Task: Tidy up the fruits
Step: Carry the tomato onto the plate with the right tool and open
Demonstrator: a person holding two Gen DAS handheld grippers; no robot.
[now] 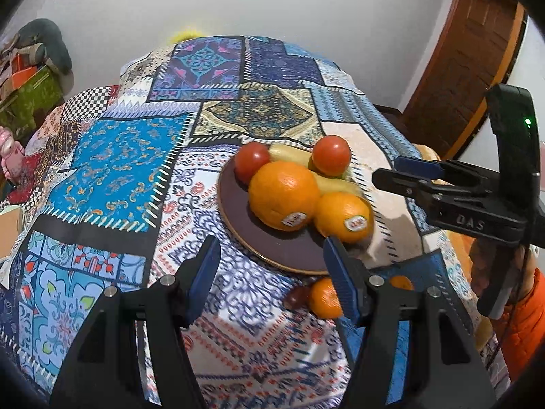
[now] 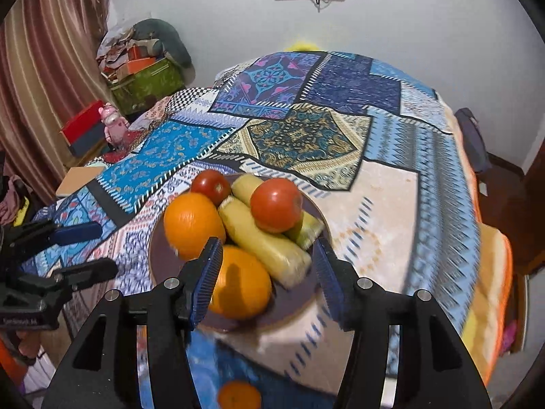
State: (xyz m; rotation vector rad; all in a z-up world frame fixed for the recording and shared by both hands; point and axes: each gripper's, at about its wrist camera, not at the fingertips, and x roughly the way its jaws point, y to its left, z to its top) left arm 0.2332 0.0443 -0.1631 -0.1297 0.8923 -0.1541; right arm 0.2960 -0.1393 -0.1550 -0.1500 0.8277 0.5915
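Big patchwork-print tablecloth (image 1: 129, 156) covers the whole table, and the round dark purple plate with a gold rim (image 1: 272, 252) sits near its front edge. Piled on it: two large oranges (image 1: 283, 195), pale yellow-green squash-looking pieces (image 2: 262, 242) and two red tomatoes (image 2: 276, 204). A small mandarin (image 1: 323, 298) lies loose off the plate, something dark beside it. Left gripper (image 1: 270, 255) and right gripper (image 2: 267, 255) both hang spread wide, holding nothing. My worry: bump that stack and the top tomato rolls off.
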